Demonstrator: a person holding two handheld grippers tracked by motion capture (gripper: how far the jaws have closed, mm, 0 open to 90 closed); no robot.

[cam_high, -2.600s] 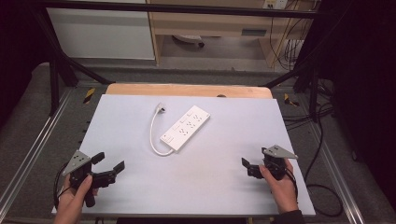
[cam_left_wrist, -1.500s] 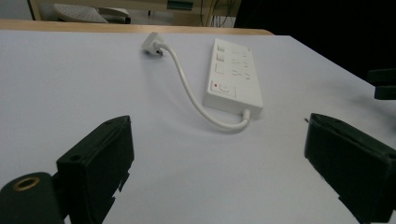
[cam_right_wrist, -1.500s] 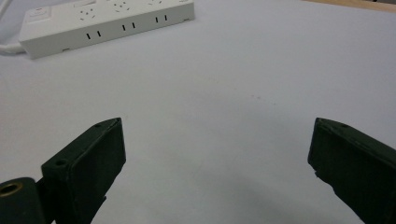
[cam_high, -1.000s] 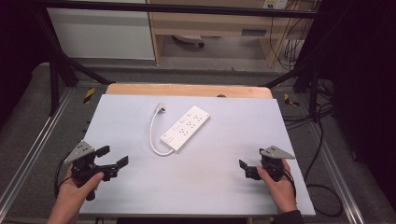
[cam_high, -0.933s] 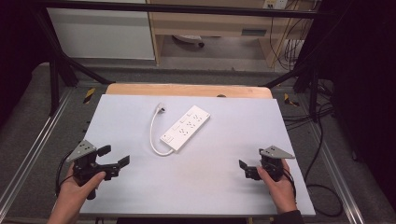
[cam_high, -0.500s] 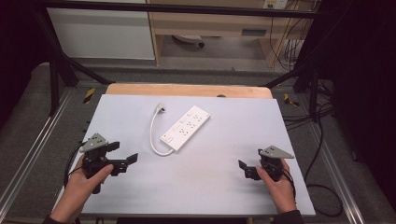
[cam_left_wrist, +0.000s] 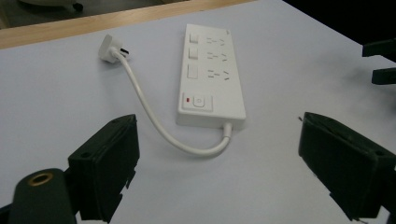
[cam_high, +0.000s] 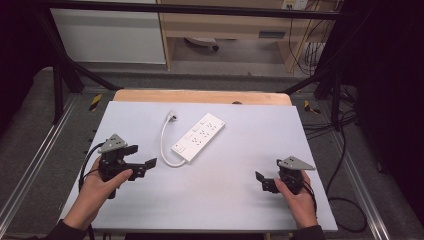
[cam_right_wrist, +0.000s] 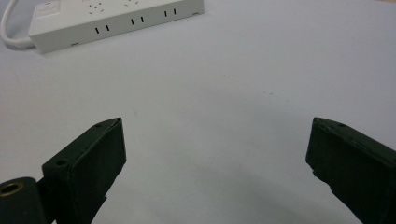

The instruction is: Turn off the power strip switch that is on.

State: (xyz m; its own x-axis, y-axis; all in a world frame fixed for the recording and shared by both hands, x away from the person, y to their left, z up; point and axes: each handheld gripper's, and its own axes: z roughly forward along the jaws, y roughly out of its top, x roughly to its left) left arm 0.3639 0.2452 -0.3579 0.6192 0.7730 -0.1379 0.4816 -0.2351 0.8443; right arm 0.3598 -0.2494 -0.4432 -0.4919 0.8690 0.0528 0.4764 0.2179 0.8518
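1. Nearest the bench (cam_high: pixel 215 200) front edge: right tongs (cam_high: pixel 263 181) held low at the right side, resting on or just above the surface, cannot tell which. Jaws spread wide in the right gripper view, nothing between them but bare bench top.

2. Left tongs (cam_high: pixel 145 160) found a little farther in, at the left side, pointed toward the bench centre. Jaws likewise wide apart in the left gripper view, gripping nothing.

3. Beyond the left tongs: white power strip (cam_high: pixel 198 137) lying flat near mid-bench, set on a diagonal, sockets facing up. Switch end with the red indicator turned toward the near left; cord (cam_high: pixel 164 142) leaving that end, curving back up the left side.

4. Farthest item: plug (cam_high: pixel 172 116) lying loose on the bench at the cord's end, just beside the far left of the strip, connected to nothing.

5. Step judged in hand: approach phase. Left tongs aimed at the strip's near end and the cord loop, well short of contact. Right tongs well apart from the strip, taking no part at present.

6. Next move judged to require: further advance of the left tongs, lowering to bench level, jaws kept apart until straddling the cord or the strip's narrow end, then closing squarely. Thin cord on a flat surface likely to slip if approached too high.
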